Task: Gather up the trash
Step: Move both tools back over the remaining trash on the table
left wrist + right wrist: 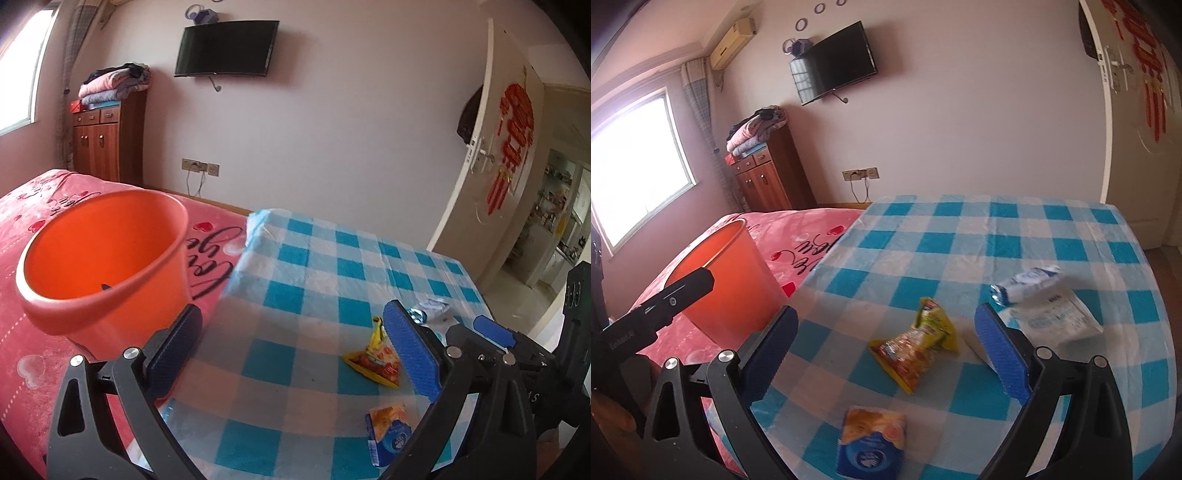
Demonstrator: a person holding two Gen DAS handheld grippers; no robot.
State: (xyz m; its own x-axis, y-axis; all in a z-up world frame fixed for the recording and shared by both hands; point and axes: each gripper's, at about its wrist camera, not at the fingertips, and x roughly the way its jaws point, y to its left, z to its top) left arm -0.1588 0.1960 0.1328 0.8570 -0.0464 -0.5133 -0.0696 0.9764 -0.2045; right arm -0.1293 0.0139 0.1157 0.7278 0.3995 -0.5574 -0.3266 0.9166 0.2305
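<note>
From left to right: an orange plastic bucket (103, 258), smooth-walled and tapered with a rolled rim, stands on a pink printed bedcover (22, 229) just beside the table edge, and appears empty apart from a small dark mark inside. The left gripper (291, 354) hangs over the near edge of the table with its ribbed blue pads spread wide and nothing between them. The table carries a glossy blue-and-white checked cloth (960, 240), slightly wrinkled. On it lie the trash items: an orange-and-blue packet (873, 443), flat and boxy, nearest the viewer; a crumpled yellow snack wrapper (916, 347), twisted and shiny, in the middle; and, farther right, a white-and-blue wrapper (1027, 284) resting against a flat white pouch (1060, 321). The right gripper (886, 354) is likewise wide apart and empty, framing the yellow wrapper. Probable hazards: thin crinkled film may slide out of the pads if pinched at an edge; a low approach could snag and drag the loose cloth, shifting the other items; the bucket, standing on soft bedding, may tip if its rim is struck; and the two grippers, close together, could collide.
</note>
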